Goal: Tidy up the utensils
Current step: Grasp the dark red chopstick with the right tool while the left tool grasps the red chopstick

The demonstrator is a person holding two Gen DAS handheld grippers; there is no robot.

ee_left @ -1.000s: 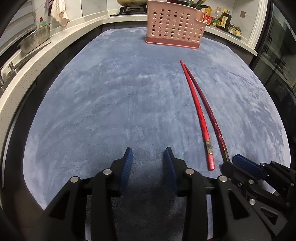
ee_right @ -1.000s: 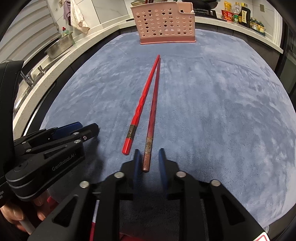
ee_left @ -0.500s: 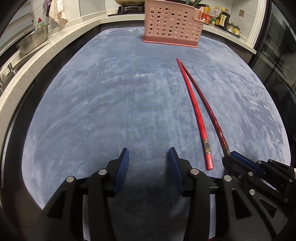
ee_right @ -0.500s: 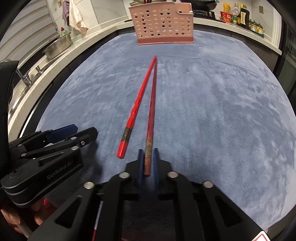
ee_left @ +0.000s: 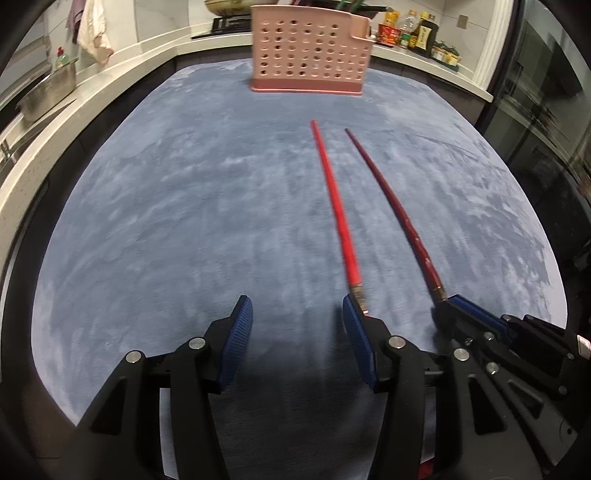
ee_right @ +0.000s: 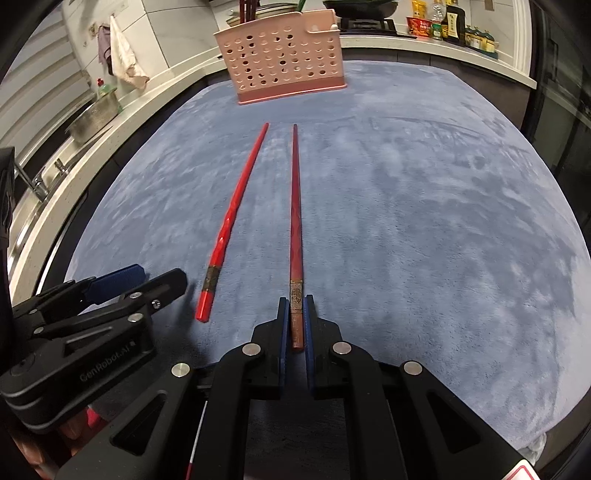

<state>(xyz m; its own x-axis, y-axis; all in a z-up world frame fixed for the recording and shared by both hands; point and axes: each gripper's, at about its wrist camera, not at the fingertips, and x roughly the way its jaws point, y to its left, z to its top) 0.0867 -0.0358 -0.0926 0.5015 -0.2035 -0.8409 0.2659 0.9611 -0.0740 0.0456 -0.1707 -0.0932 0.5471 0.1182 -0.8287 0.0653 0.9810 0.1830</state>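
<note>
Two red chopsticks lie lengthwise on a blue-grey mat (ee_left: 184,206). My right gripper (ee_right: 296,306) is shut on the thick end of the dark red chopstick (ee_right: 295,206), which shows in the left wrist view (ee_left: 391,206) too. The bright red chopstick (ee_left: 336,206) lies loose on the mat, also in the right wrist view (ee_right: 232,218). My left gripper (ee_left: 297,310) is open and empty; its right fingertip (ee_left: 351,306) is at the bright chopstick's thick end. A pink perforated utensil basket (ee_left: 308,48) stands at the mat's far edge (ee_right: 284,55).
A white counter with a steel pot (ee_left: 48,92) and a hanging cloth (ee_left: 94,33) runs along the left. Bottles and jars (ee_left: 417,33) stand at the back right. A dark glass door (ee_left: 546,110) is on the right.
My right gripper has closed on the dark red chopstick and shifted it apart from the bright one. My left gripper has opened wider and moved right toward the bright chopstick's end.
</note>
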